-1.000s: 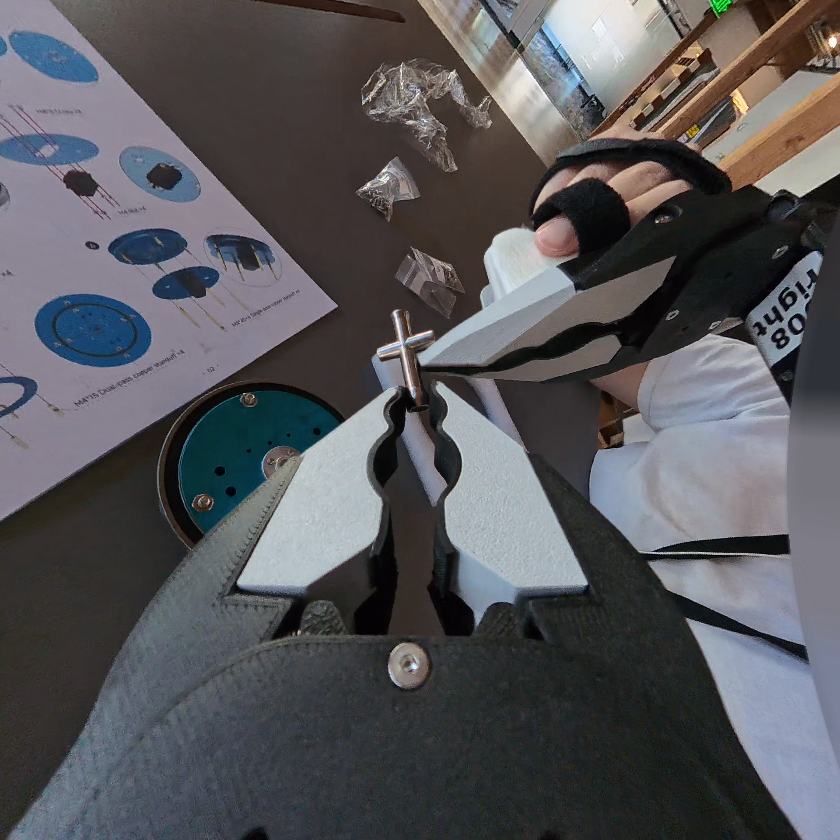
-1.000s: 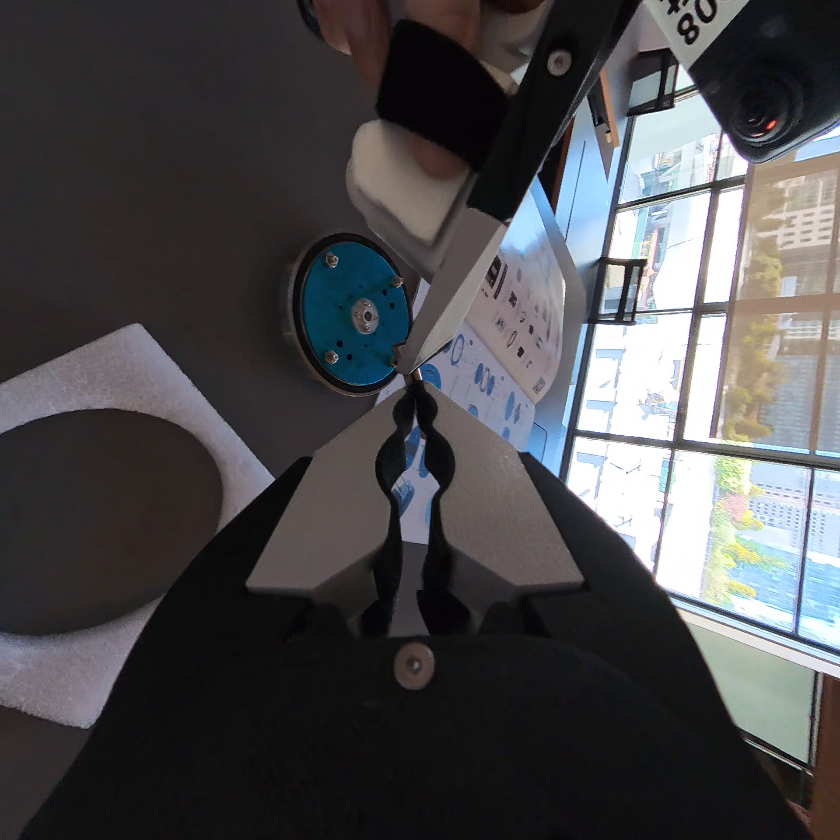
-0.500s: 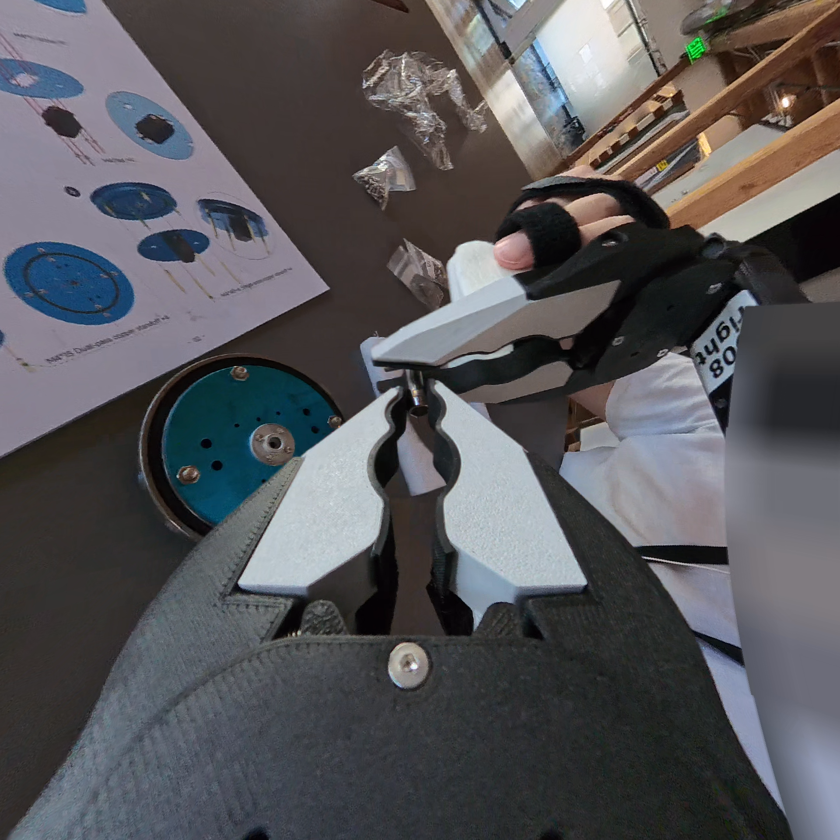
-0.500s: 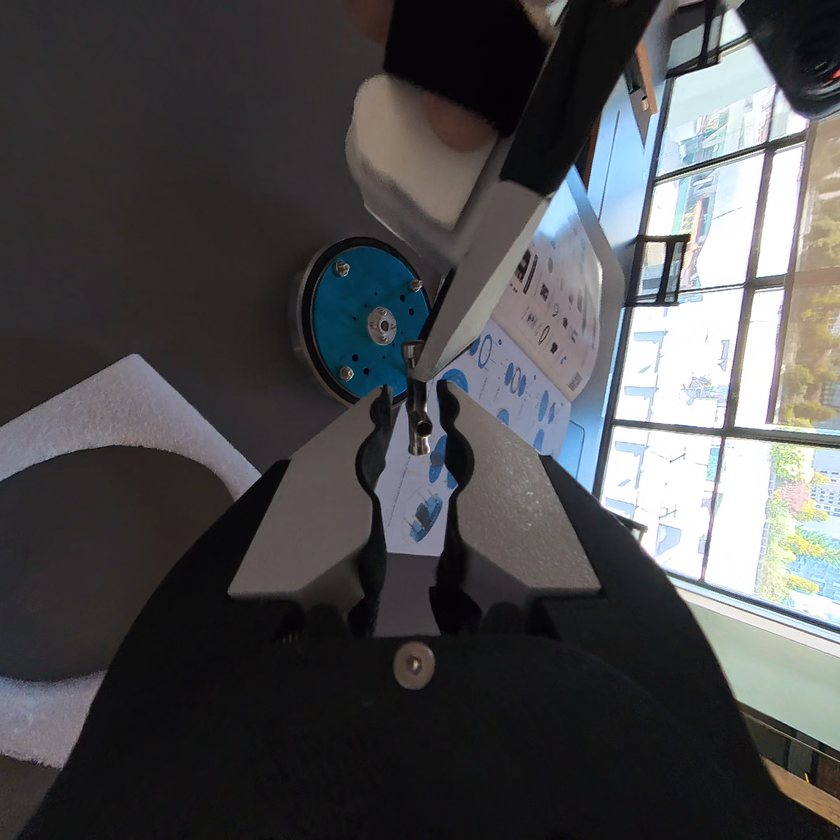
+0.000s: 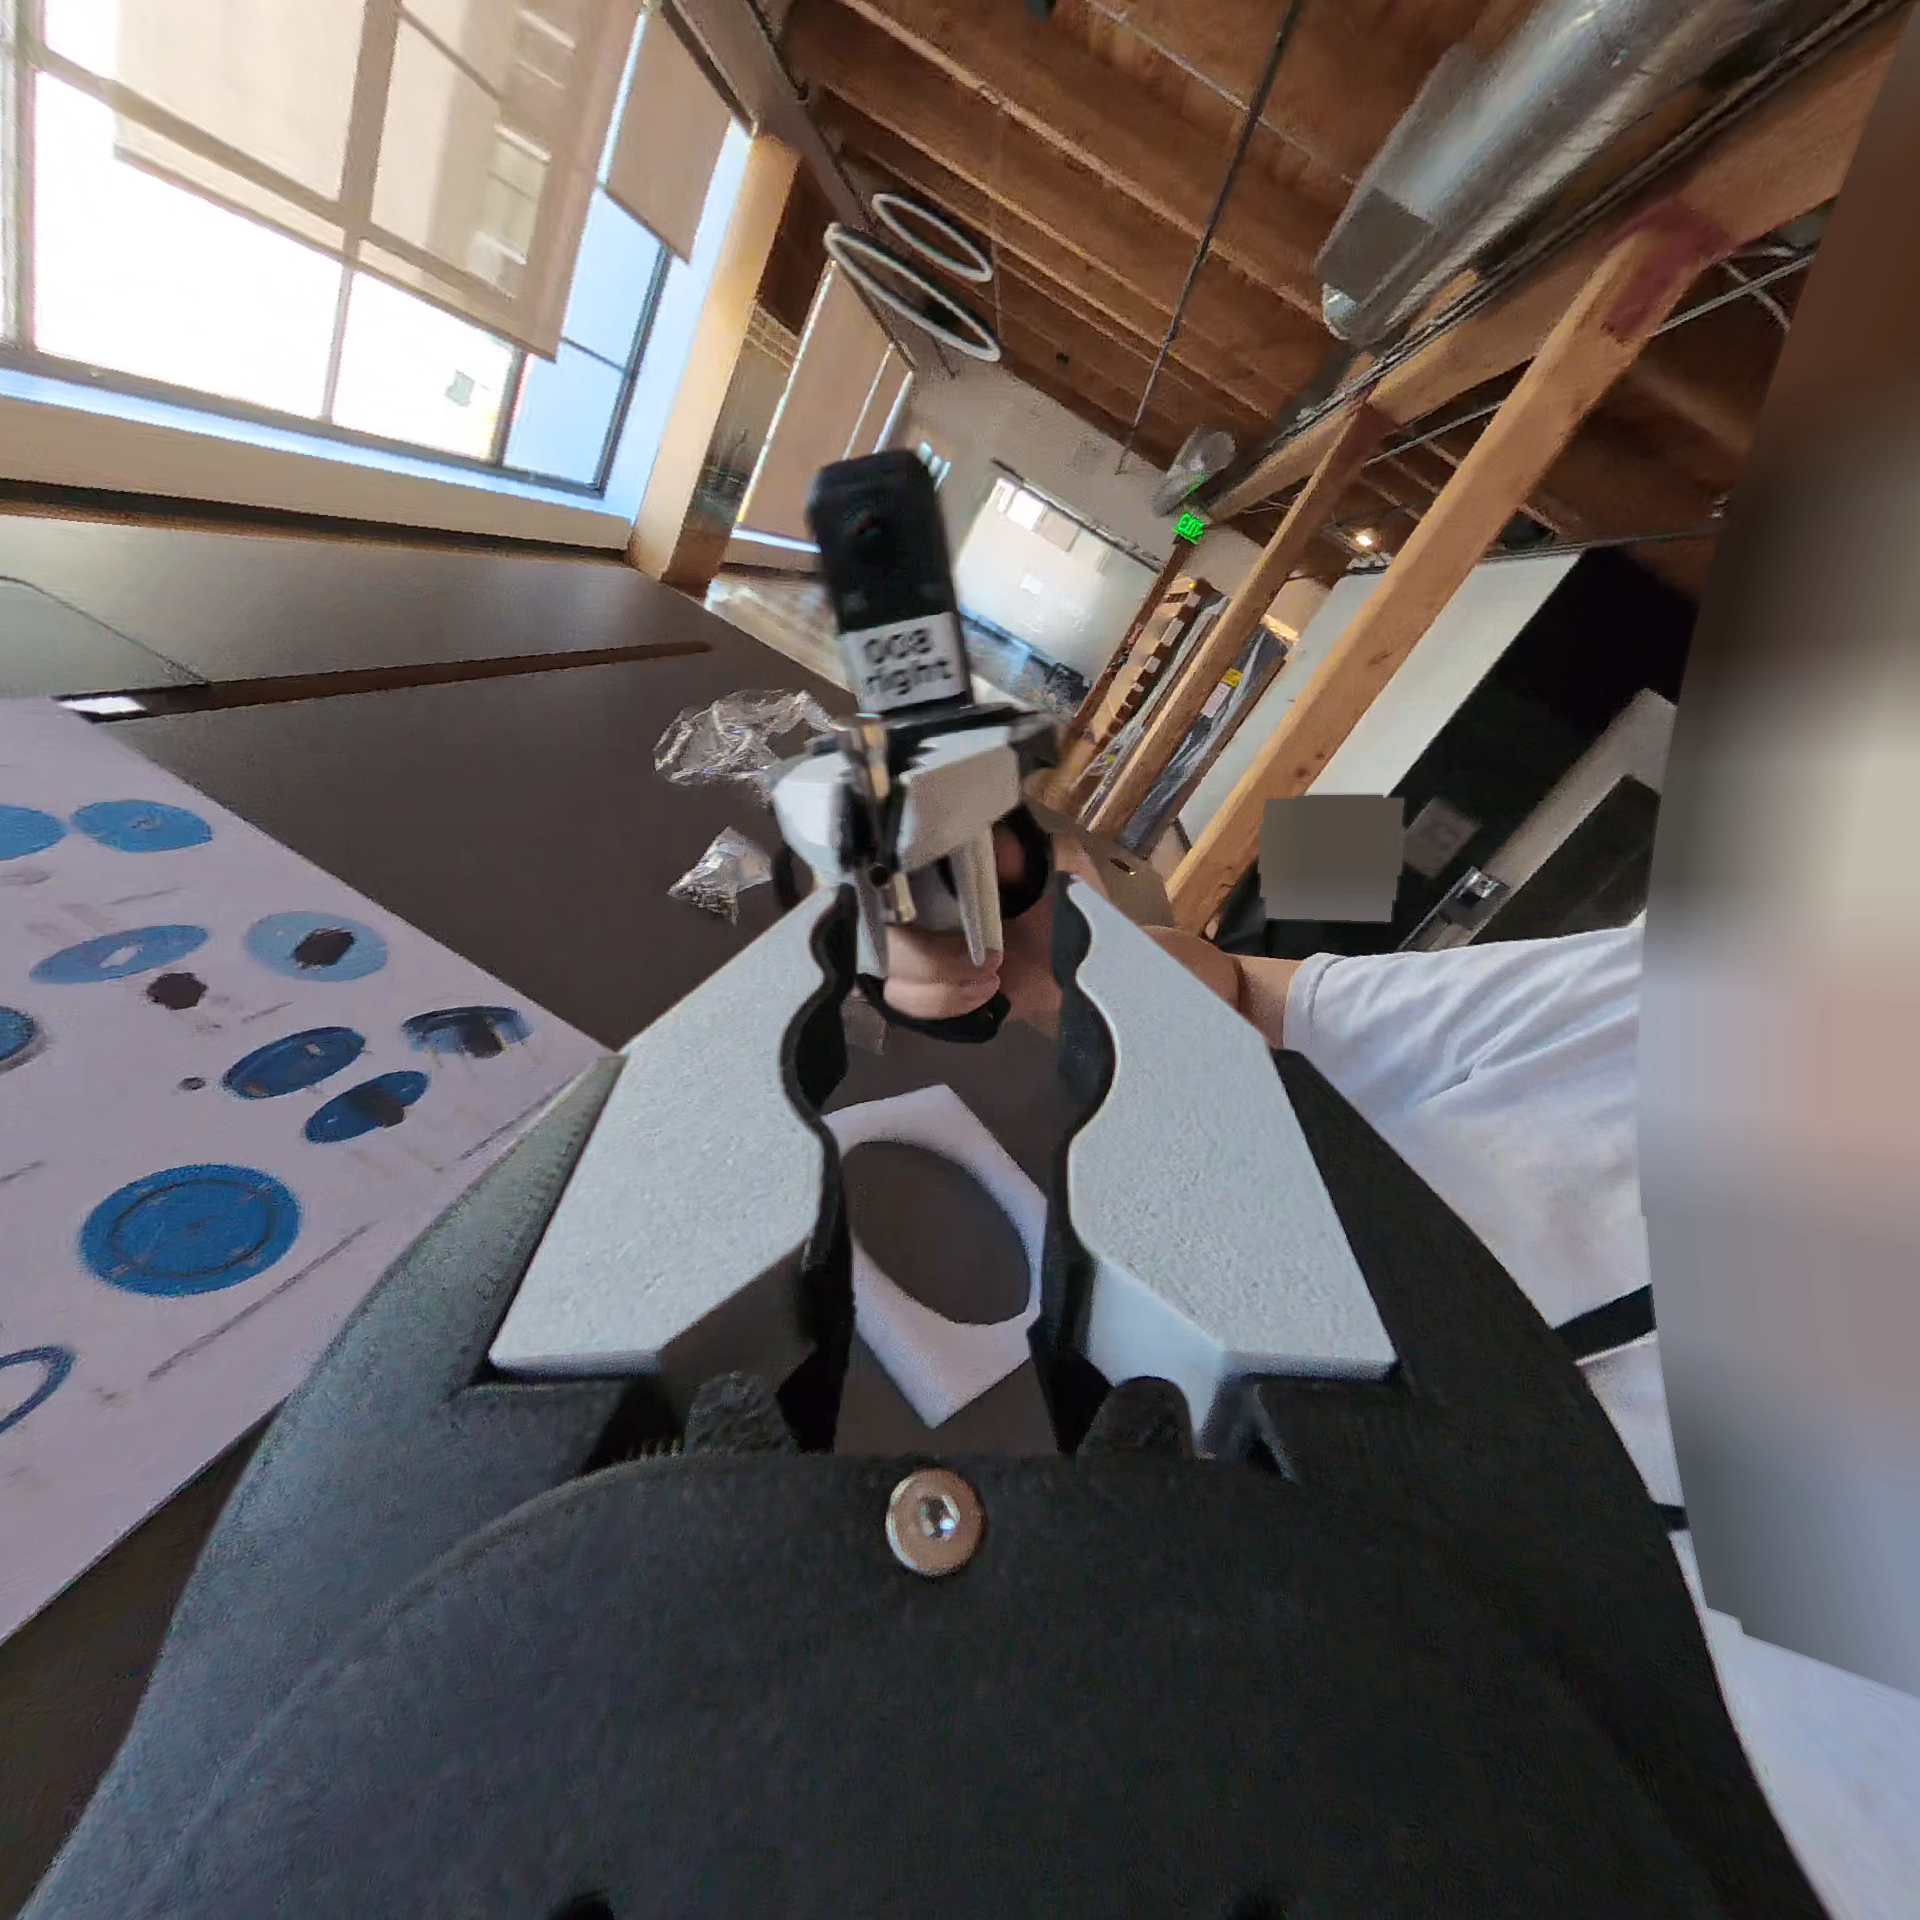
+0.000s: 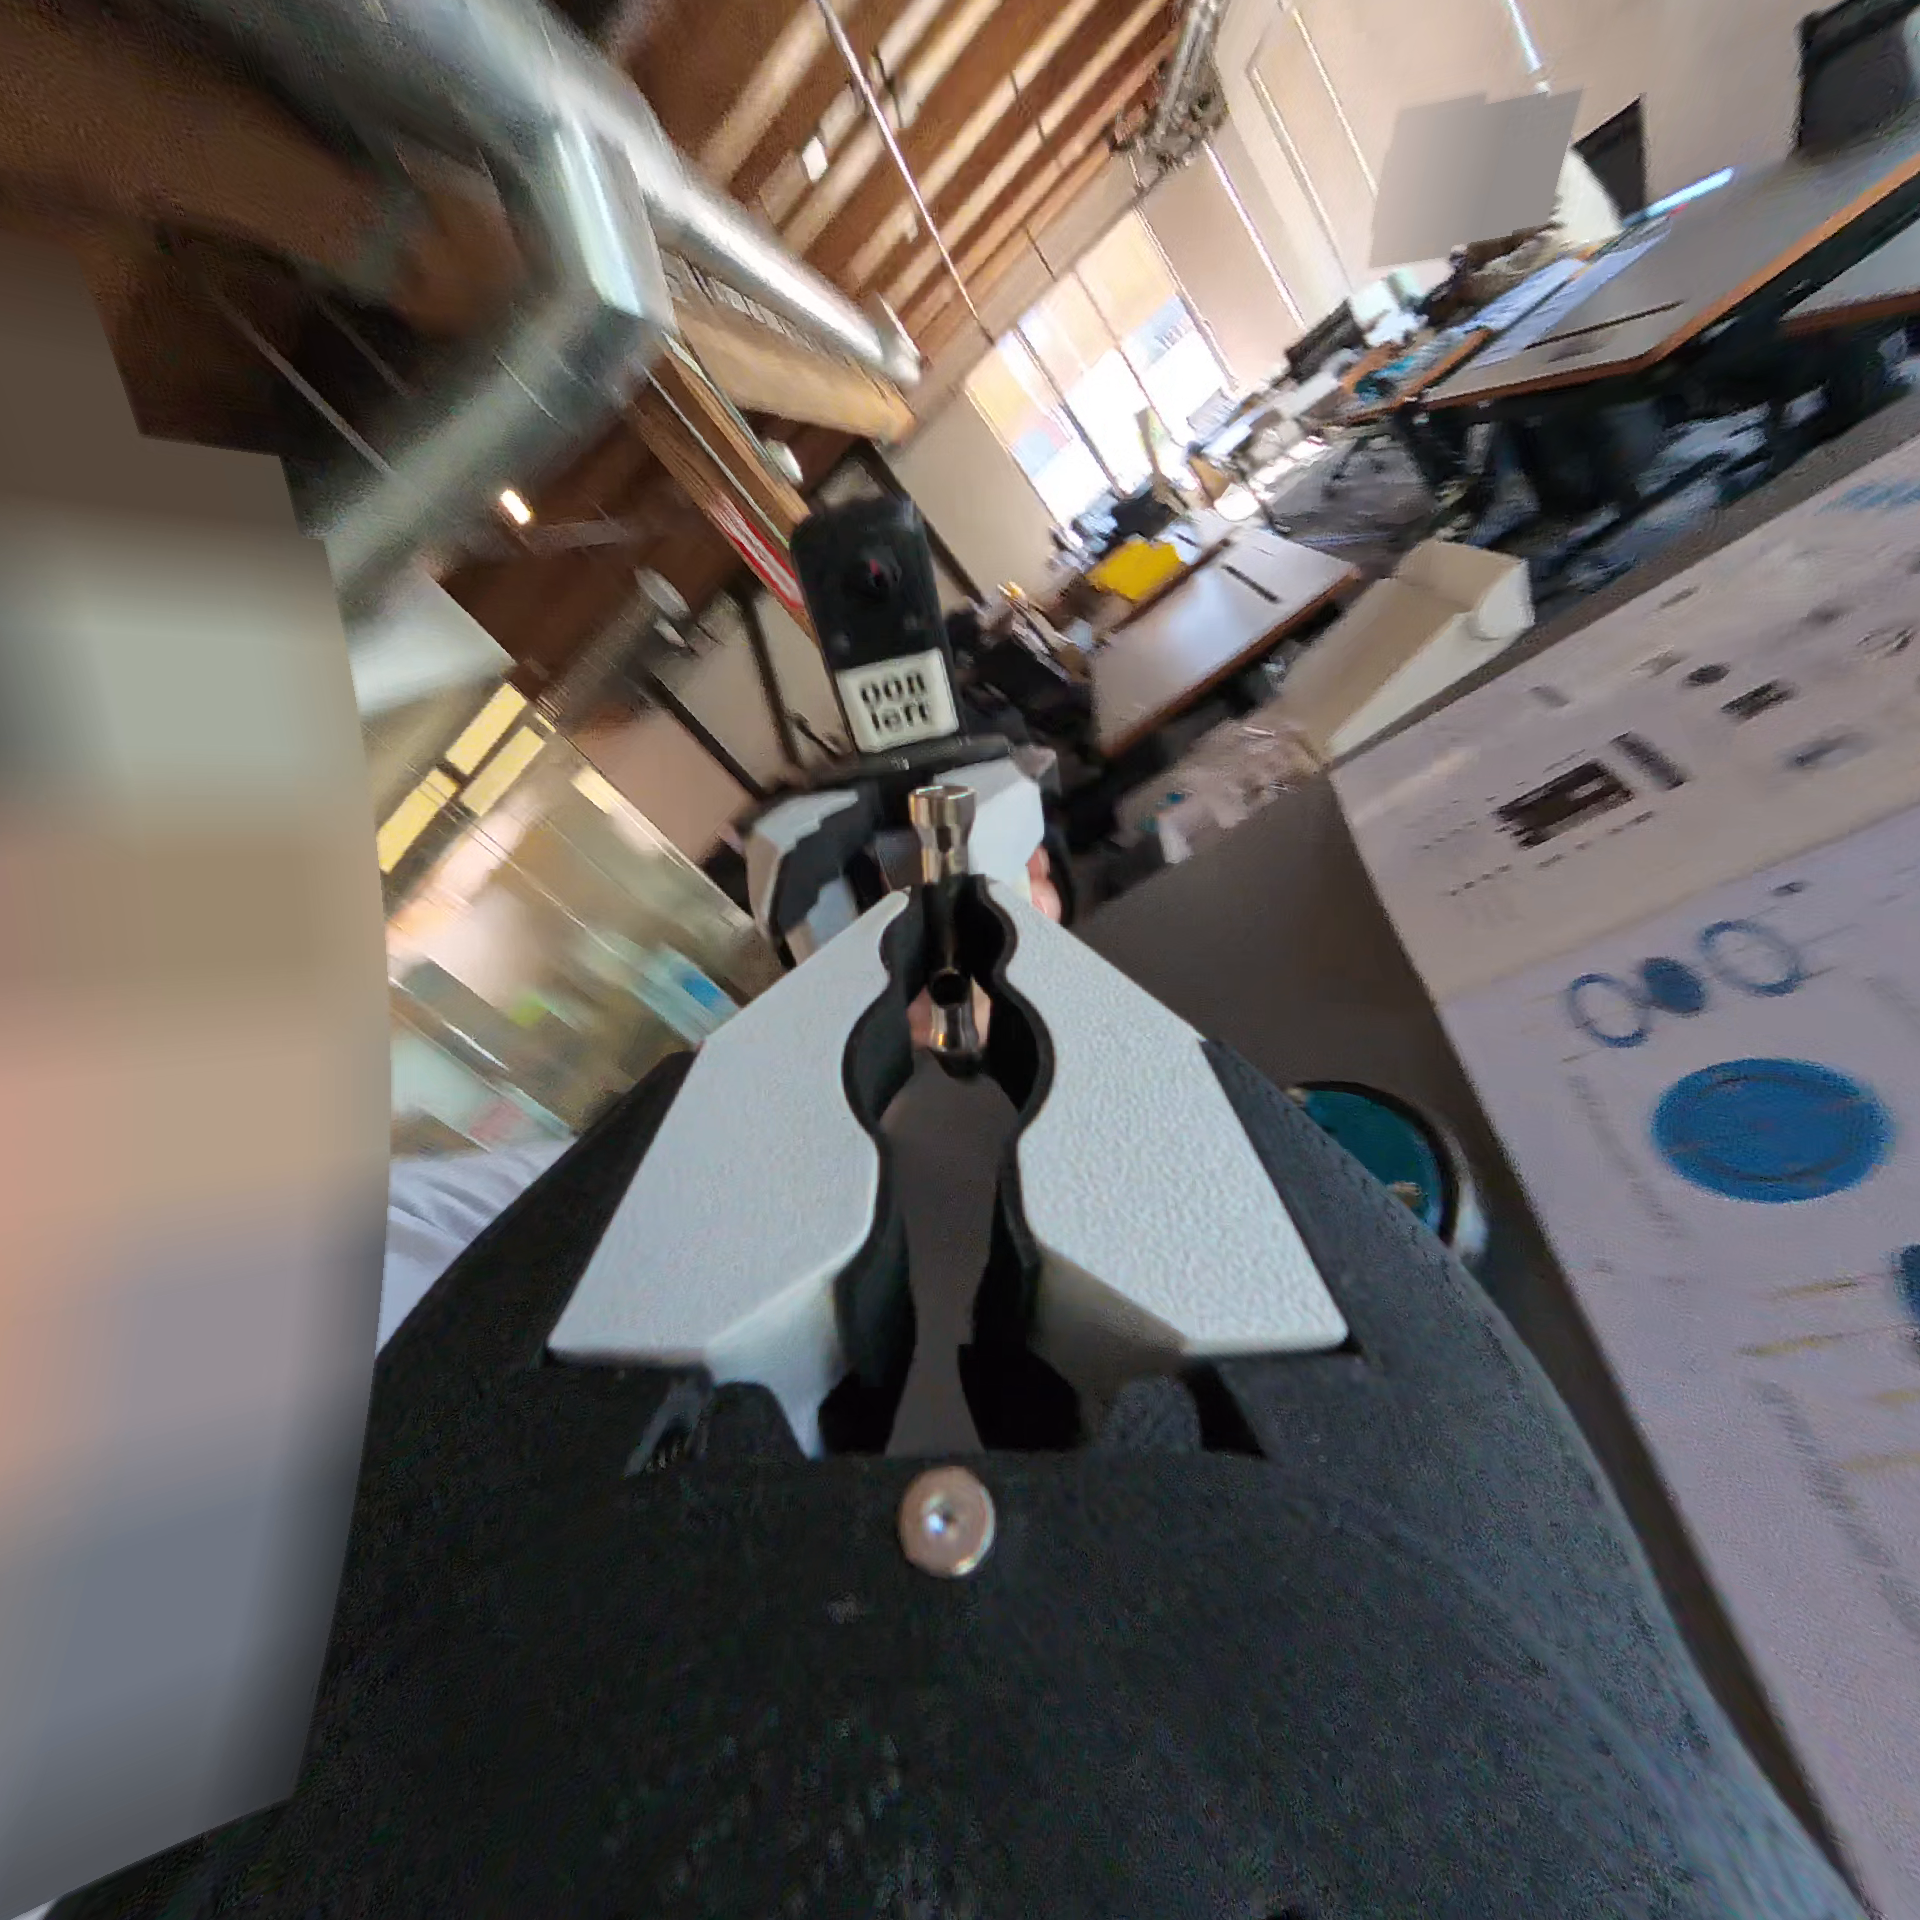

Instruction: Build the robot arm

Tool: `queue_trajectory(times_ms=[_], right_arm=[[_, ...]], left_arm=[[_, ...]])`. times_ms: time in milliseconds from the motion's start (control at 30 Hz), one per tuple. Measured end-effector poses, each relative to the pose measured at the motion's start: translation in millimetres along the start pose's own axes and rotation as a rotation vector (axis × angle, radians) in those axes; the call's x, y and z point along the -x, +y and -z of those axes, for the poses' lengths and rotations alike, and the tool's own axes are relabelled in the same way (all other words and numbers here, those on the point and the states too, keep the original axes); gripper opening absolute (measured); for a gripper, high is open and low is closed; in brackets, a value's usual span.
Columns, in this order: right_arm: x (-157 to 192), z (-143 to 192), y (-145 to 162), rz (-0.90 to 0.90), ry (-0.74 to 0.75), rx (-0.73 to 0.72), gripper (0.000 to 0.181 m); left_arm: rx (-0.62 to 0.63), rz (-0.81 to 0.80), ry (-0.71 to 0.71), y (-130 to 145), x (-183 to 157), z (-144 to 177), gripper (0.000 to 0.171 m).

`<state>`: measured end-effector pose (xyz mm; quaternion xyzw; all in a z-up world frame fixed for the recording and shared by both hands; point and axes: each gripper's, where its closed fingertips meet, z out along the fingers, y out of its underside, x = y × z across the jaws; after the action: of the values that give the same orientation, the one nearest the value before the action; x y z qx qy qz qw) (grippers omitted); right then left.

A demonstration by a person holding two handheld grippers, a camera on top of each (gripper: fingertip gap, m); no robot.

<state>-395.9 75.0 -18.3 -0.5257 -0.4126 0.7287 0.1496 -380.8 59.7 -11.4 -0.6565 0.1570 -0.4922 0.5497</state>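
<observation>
A small silver cross-shaped metal tool [image 6: 943, 935] is clamped upright between the tips of my right gripper [image 6: 948, 902], which is shut on it. My left gripper [image 5: 951, 914] is open and empty, its grey fingers [image 5: 717, 1122] spread wide. The two grippers face each other above the dark table. The left wrist view shows the right gripper [image 5: 899, 805] farther off, holding the tool [image 5: 885, 894]. The right wrist view shows the left gripper [image 6: 894, 847] open behind the tool. A round blue disc [image 6: 1371, 1143] lies on the table to the right, partly hidden by my right finger.
A white instruction sheet with blue diagrams [image 5: 208, 1039] lies at the left, also in the right wrist view [image 6: 1714, 1039]. White foam with a round cut-out [image 5: 925, 1351] lies below the left gripper. Clear plastic bags [image 5: 727, 738] lie farther off. A person's white sleeve [image 5: 1455, 1091] is at the right. My two grippers' fingertips are within a few centimetres of each other. Left tips and right tips are each some 15 cm from the round blue disc [image 6: 1371, 1143].
The tool passed from my left gripper to my right: the right closed on it and the left opened. Both grippers tilted up from the table and now face each other.
</observation>
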Motion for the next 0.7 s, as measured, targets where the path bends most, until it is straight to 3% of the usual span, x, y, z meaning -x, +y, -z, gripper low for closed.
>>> queue_trajectory(times_ms=[67, 167, 233, 300, 367, 433, 533, 567, 700], right_arm=[[-3, 0, -2, -0.114, -0.043, -0.076, 0.005], [-1, -3, -3, -0.233, -0.108, -0.16, 0.006], [0, -3, -7, -0.269, -0.146, -0.216, 0.005], [-1, -4, -6, -0.274, -0.15, -0.233, 0.005], [-2, -5, -6, -0.264, -0.149, -0.241, 0.005], [4, -8, -5, -0.258, -0.181, -0.235, 0.005], [6, -9, -7, -0.198, -0.164, -0.27, 0.005], [5, -8, -8, -0.167, -0.149, -0.273, 0.006], [10, -3, -9, -0.088, -0.156, -0.278, 0.006]], left_arm=[[0.014, -0.006, 0.018, 8, -6, -10, 0.031], [0.04, -0.043, -0.063, 19, 1, -20, 0.021], [-0.006, -0.067, -0.128, 15, 10, -19, 0.003], [-0.048, -0.069, -0.12, 11, 10, -17, 0.008], [-0.032, -0.031, -0.123, 15, 15, -20, 0.036], [0.003, -0.028, -0.136, 23, 18, -24, 0.027], [-0.058, -0.065, -0.139, 18, 15, -24, 0.017], [-0.06, -0.089, -0.121, 18, 10, -24, 0.007], [-0.071, -0.141, -0.141, 15, 8, -22, 0.007]])
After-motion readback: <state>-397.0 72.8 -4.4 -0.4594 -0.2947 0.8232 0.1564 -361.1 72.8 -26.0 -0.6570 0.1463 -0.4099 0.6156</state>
